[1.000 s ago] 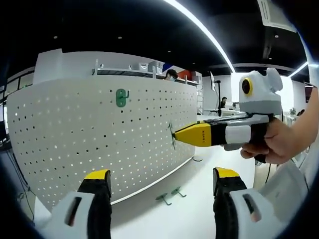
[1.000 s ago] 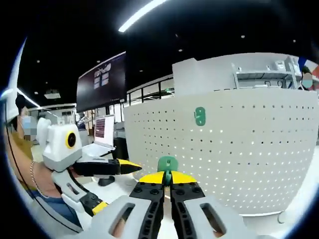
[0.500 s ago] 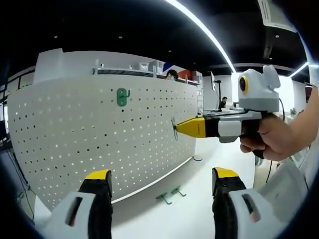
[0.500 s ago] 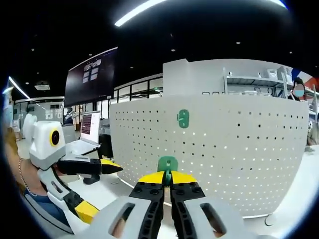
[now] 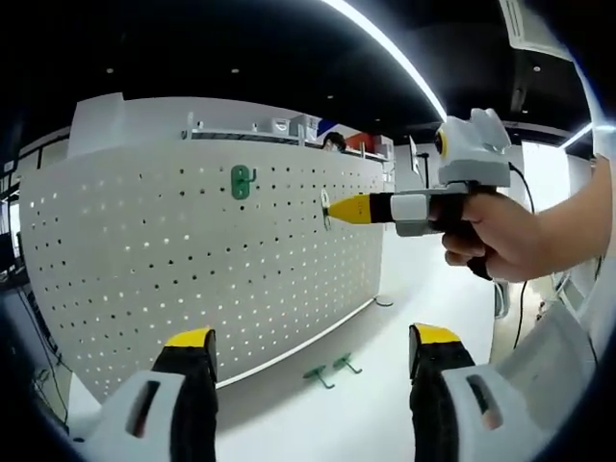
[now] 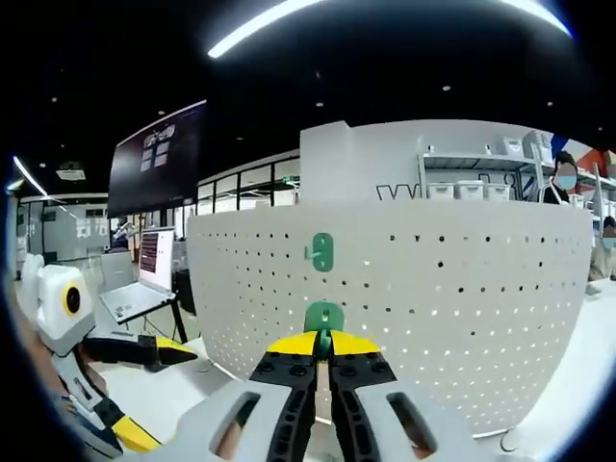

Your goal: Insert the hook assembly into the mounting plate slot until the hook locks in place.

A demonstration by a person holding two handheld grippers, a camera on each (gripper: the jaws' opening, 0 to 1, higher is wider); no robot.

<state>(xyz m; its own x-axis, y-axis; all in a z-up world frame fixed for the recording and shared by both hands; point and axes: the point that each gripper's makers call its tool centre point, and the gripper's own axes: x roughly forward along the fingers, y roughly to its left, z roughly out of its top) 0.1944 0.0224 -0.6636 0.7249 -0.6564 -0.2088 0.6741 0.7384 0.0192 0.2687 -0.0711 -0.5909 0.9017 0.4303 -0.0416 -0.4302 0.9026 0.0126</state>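
Clenching a green hook (image 6: 324,317), the right gripper (image 6: 323,343) faces the pegboard (image 6: 452,318) at 12 o'clock; left gripper (image 5: 306,348) gapes empty.

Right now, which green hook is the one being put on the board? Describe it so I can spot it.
Find the white pegboard. The right gripper presses a green hook to its face. Another hook already hangs higher up, and two more lie on the table; only this one is clamped between yellow tips.

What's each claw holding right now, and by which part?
The right claw is shut on a green hook, pinching its lower edge so the plate stands above the tips. The left claw is open and holds nothing.
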